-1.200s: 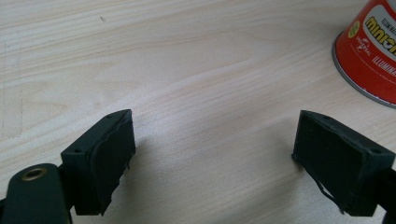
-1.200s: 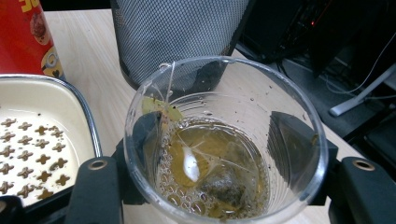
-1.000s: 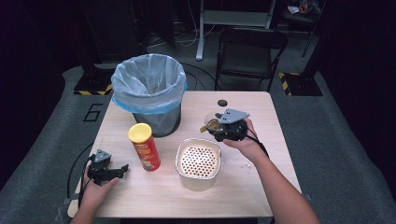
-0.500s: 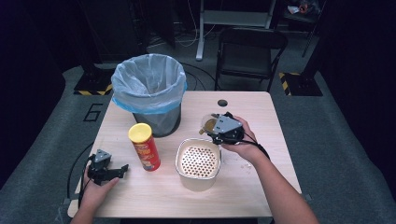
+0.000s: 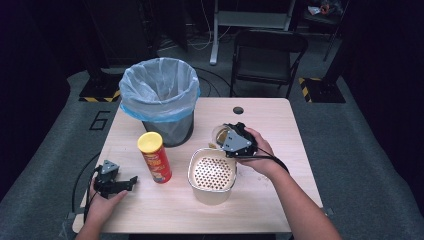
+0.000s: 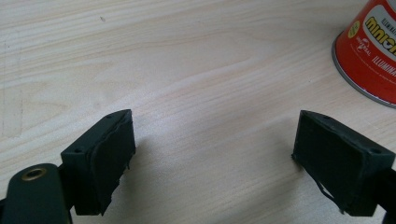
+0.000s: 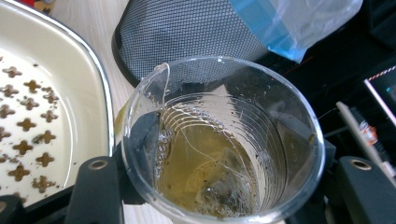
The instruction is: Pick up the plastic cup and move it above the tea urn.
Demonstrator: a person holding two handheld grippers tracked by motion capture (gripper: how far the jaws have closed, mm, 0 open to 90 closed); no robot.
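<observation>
We hold a clear plastic cup (image 7: 219, 140) in our right gripper (image 5: 226, 141), the jaws clamped on its two sides; brownish liquid and what looks like a tea bag sit in the bottom. The cup stands roughly upright, its long axis running up out of the claw, with the mouth towards the gripper's camera. The cream strainer basin (image 5: 212, 175) with its perforated insert lies just beside this claw, on its left and a little nearer to us, rim almost under the cup. The lined bin (image 5: 159, 97) stands farther off, beyond it. Judging by this, the pour needs a tilt of the cup's axis towards the basin. Our left gripper (image 5: 125, 182) rests on the table (image 5: 280, 120), jaws spread and empty, the red crisp can (image 5: 154, 156) just off to its right.
</observation>
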